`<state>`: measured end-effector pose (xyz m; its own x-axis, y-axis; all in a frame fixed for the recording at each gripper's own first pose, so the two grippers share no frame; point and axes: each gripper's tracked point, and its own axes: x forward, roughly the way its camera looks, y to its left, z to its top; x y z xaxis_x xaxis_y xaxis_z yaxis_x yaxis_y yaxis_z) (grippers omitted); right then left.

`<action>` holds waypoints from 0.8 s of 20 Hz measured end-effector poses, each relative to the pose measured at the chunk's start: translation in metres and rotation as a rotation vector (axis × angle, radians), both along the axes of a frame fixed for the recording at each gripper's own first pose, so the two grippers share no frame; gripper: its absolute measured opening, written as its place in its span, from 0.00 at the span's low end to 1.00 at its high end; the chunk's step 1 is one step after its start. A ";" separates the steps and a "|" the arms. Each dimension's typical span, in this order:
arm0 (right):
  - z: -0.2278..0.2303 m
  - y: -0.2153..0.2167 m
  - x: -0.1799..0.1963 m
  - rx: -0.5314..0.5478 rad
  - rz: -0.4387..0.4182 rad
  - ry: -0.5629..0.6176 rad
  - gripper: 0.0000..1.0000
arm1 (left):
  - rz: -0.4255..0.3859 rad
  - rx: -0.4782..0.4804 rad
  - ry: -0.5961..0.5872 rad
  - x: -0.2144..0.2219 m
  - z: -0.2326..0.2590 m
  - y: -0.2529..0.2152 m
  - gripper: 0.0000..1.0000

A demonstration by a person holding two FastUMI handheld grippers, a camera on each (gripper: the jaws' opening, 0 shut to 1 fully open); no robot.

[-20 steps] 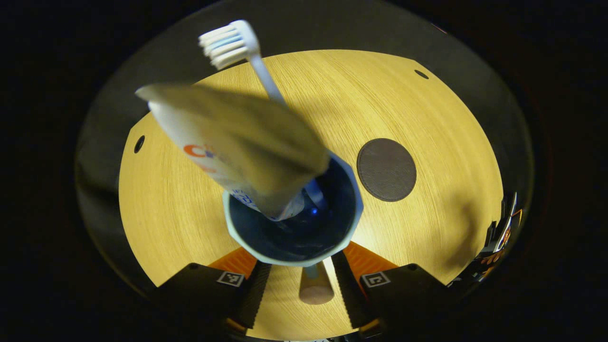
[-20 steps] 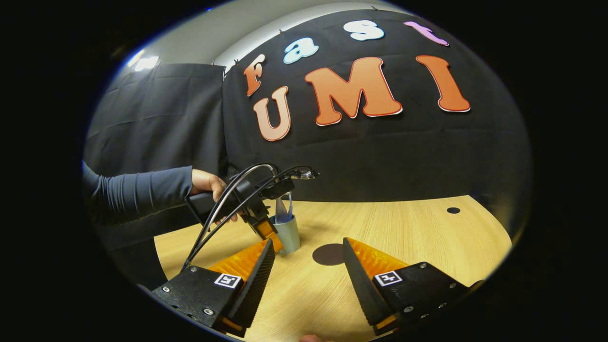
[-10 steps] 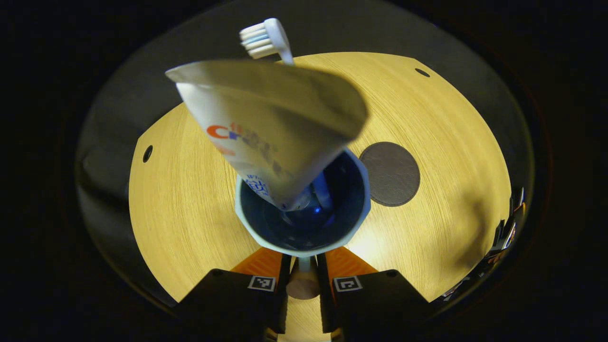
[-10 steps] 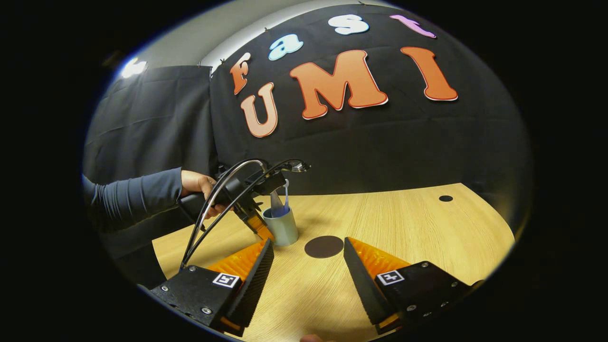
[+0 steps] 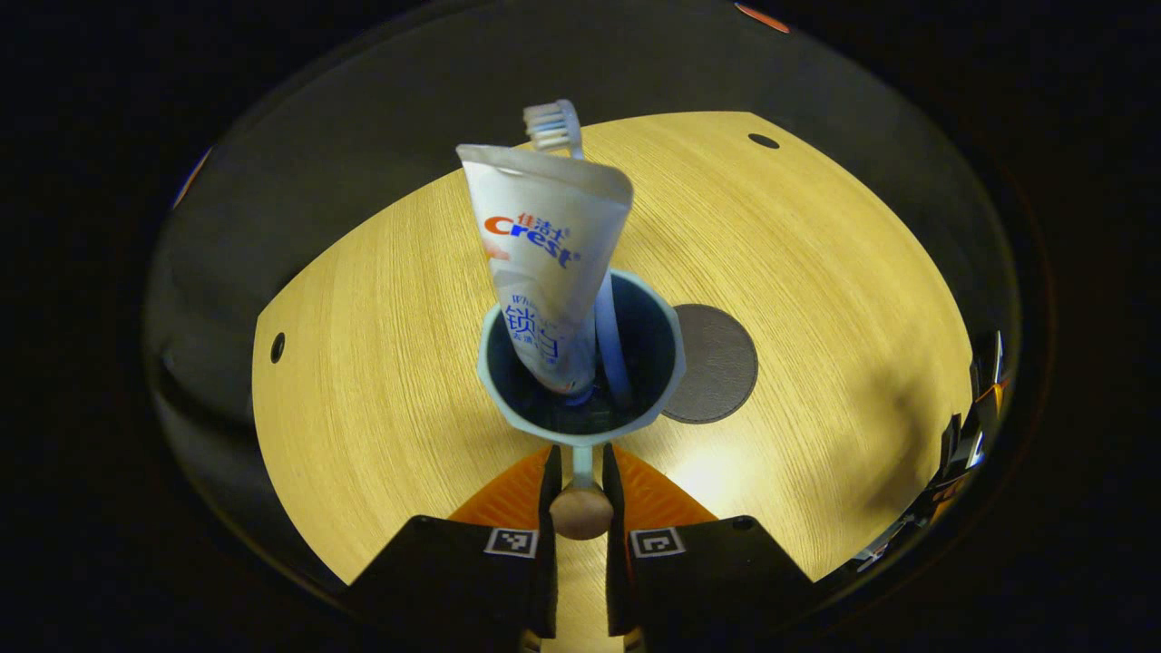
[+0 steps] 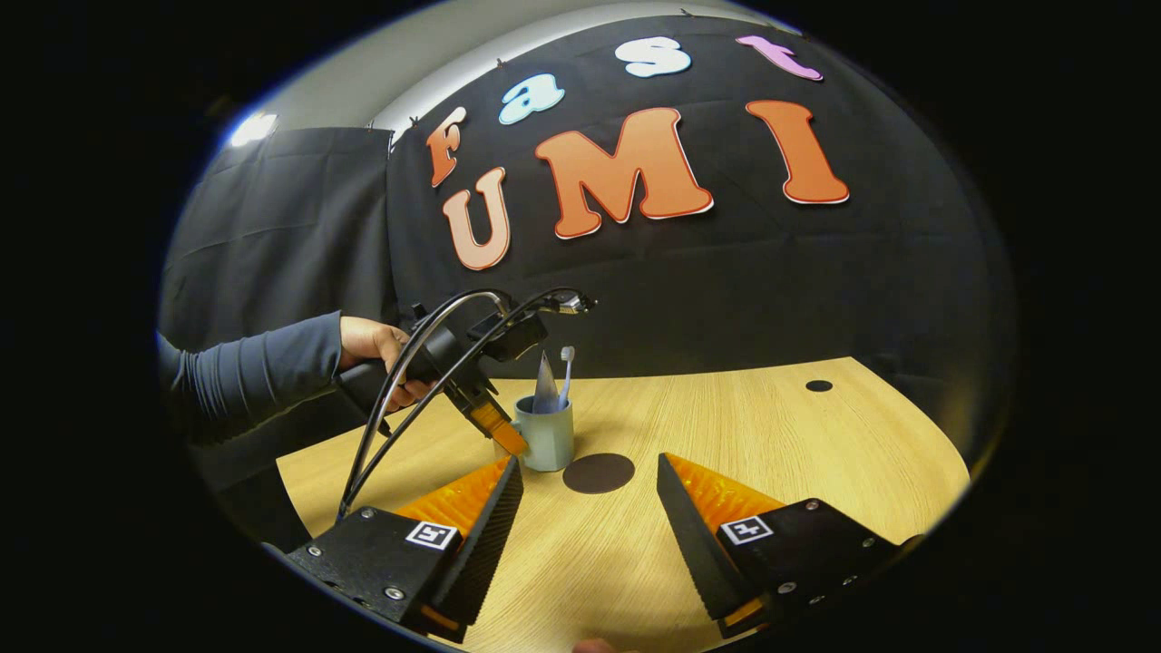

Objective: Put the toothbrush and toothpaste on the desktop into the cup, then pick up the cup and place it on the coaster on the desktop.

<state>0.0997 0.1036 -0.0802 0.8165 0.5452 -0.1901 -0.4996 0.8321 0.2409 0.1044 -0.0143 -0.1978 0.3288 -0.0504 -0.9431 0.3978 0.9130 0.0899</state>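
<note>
Cup (image 5: 580, 363) w/ toothpaste (image 5: 544, 263) and toothbrush (image 5: 555, 127) inside is seen at centre of the counter (image 5: 363, 363), just beside the coaster (image 5: 717, 363); whether the base rests on the counter or is slightly raised cannot be told. In the right gripper view the cup (image 6: 547, 435) is seen left of the coaster (image 6: 598, 472), near it but not on it.

Handling, est.: cup is judged rigid, prob. ceramic or hard plastic, moderately heavy, smooth-walled, so slip is possible and breakage if dropped. Grasp pt is the handle (image 5: 580, 503), a narrow stem w/ a knob end. Contents are light but tall and loose; the load is top-heavy, so the cup is to be kept upright and moved w/o jerks.

Left hand-held gripper (image 5: 579, 508): fingers are drawn together and clamped on the handle, one each side. Right hand-held gripper (image 6: 590, 508): fingers are spread apart, nothing held, parked over the near counter edge.

Change vs. earlier frames: 1.0 s ago the left fingers were wide apart round the handle; by 0.5 s ago they were closed on it. Since then the cup has been brought further from the camera and closer to the coaster, and the toothpaste is now seen more upright.
</note>
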 end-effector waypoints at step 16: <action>-0.018 0.004 0.004 0.013 -0.012 0.043 0.91 | -0.014 -0.044 0.058 0.008 -0.043 0.003 0.29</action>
